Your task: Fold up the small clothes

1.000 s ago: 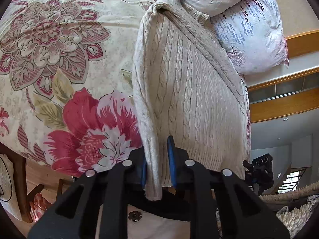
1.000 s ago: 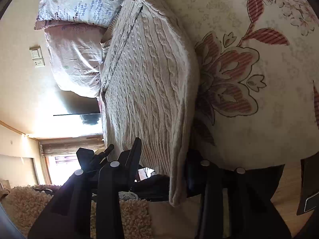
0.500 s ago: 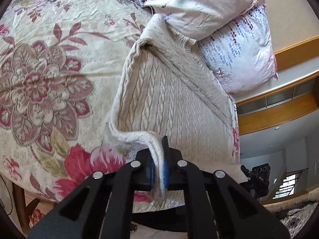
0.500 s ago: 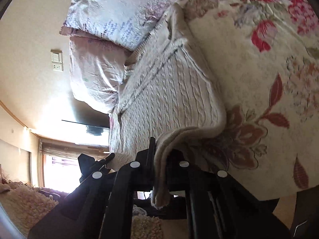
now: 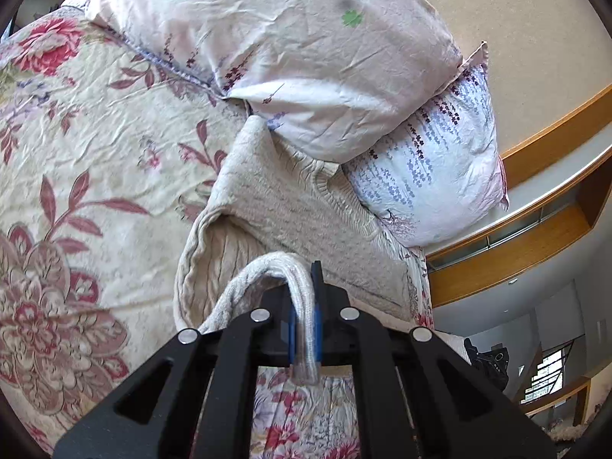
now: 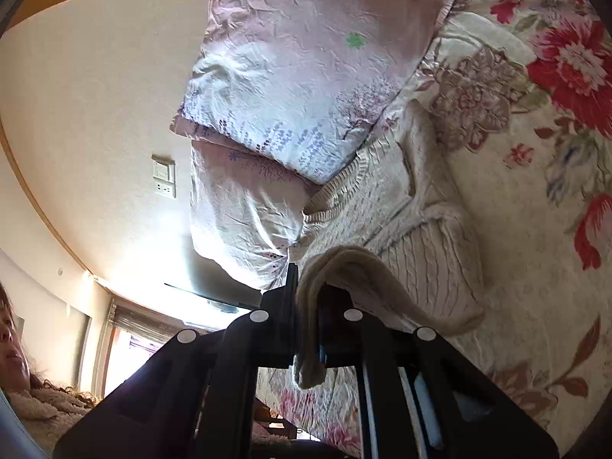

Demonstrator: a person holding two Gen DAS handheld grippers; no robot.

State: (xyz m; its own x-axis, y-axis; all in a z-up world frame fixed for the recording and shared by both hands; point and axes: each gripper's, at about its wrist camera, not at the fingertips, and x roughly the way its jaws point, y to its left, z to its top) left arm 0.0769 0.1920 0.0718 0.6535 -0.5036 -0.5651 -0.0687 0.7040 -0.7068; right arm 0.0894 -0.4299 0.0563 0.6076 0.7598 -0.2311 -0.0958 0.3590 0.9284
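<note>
Left wrist view: the left gripper (image 5: 304, 329), black two-finger tongs with blue pads, is clamped on the ribbed hem of the cream cable-knit sweater (image 5: 275, 206). The pinched hem arches up from the tongs and curls back toward the sweater body. The sweater lies on the cream bedspread with red and mauve flower print (image 5: 88, 145); its collar end touches the white pillow with small purple sprigs and a green clover mark (image 5: 290, 53), which is stacked on a second pillow with lilac print (image 5: 432, 176), just right of the sweater. Wooden trim (image 5: 508, 256) runs beyond the pillows.

Right wrist view: the right gripper (image 6: 308, 329) is closed tight on another part of the same sweater (image 6: 382, 199) hem; a loose end hangs below the tongs. The sweater collar again sits against the stacked pillows (image 6: 298, 88). The bedspread (image 6: 535, 229) extends right of the sweater. A wall switch and socket plate (image 6: 164, 179) is left of the pillows. A person's face (image 6: 11, 348) shows at the far left edge.
</note>
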